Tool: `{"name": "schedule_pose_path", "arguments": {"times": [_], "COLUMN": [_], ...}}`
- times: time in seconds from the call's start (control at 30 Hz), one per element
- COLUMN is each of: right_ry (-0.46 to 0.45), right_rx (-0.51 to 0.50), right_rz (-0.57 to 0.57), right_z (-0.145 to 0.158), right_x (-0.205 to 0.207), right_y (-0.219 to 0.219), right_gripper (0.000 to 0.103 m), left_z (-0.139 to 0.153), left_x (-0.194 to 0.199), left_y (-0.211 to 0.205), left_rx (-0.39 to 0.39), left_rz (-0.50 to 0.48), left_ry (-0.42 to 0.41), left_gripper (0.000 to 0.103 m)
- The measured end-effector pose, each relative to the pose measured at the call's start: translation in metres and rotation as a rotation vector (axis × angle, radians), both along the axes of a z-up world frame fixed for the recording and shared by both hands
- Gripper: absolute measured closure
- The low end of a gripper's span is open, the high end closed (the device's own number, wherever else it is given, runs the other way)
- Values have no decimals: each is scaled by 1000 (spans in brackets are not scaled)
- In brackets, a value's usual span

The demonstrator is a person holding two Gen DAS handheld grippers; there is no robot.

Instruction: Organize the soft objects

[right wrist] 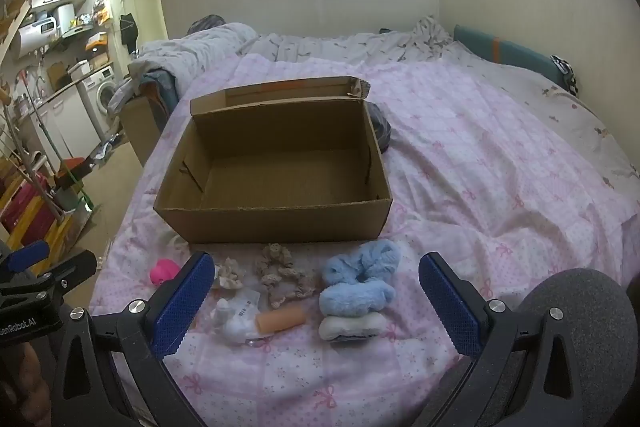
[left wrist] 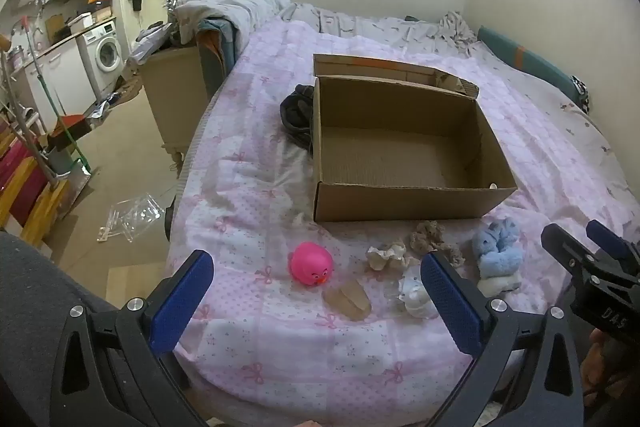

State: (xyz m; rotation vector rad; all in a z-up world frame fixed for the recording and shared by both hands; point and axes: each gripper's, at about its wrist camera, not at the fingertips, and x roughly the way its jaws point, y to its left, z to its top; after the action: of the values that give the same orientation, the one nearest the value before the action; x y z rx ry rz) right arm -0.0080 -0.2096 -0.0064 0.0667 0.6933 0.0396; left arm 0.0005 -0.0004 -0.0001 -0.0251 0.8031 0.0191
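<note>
An open, empty cardboard box point(left wrist: 400, 203) point(right wrist: 272, 223) sits on the pink bedspread. In front of it lie a pink toy bird point(left wrist: 311, 263) point(right wrist: 163, 271), a beige scrunchie point(left wrist: 386, 255) point(right wrist: 229, 273), a brown crochet scrunchie point(left wrist: 430, 237) point(right wrist: 280, 273), a fluffy blue scrunchie point(left wrist: 498, 247) point(right wrist: 360, 279) on a white one point(right wrist: 350, 327), a white item in clear wrap point(left wrist: 416, 297) point(right wrist: 236, 319) and a tan soft tube point(left wrist: 348, 299) point(right wrist: 280, 319). My left gripper point(left wrist: 316, 307) is open, held near the bed's front edge. My right gripper point(right wrist: 316, 307) is open above the items; it also shows in the left wrist view point(left wrist: 588, 239).
A dark garment point(left wrist: 296, 115) lies behind the box. Grey bedding point(left wrist: 232, 7) is piled at the far end. The bed's left edge point(left wrist: 188, 163) drops to the floor, where clear plastic point(left wrist: 132, 215), a wooden cabinet point(left wrist: 176, 95) and a washing machine point(left wrist: 106, 53) stand.
</note>
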Motion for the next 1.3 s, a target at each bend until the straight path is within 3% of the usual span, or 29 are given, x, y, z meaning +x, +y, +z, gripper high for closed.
{"name": "schedule_pose_path", "arguments": {"times": [1.3], "right_ry": [8], "right_rx": [9], "right_rz": [5], "right_z": [-2], "right_x": [0], "right_y": [0], "right_gripper": [0], "left_z": [1], "left_x": [1], "left_y": [2], "left_rx": [-13], "left_rz": [5], "left_ry": [-6], "left_gripper": [0]}}
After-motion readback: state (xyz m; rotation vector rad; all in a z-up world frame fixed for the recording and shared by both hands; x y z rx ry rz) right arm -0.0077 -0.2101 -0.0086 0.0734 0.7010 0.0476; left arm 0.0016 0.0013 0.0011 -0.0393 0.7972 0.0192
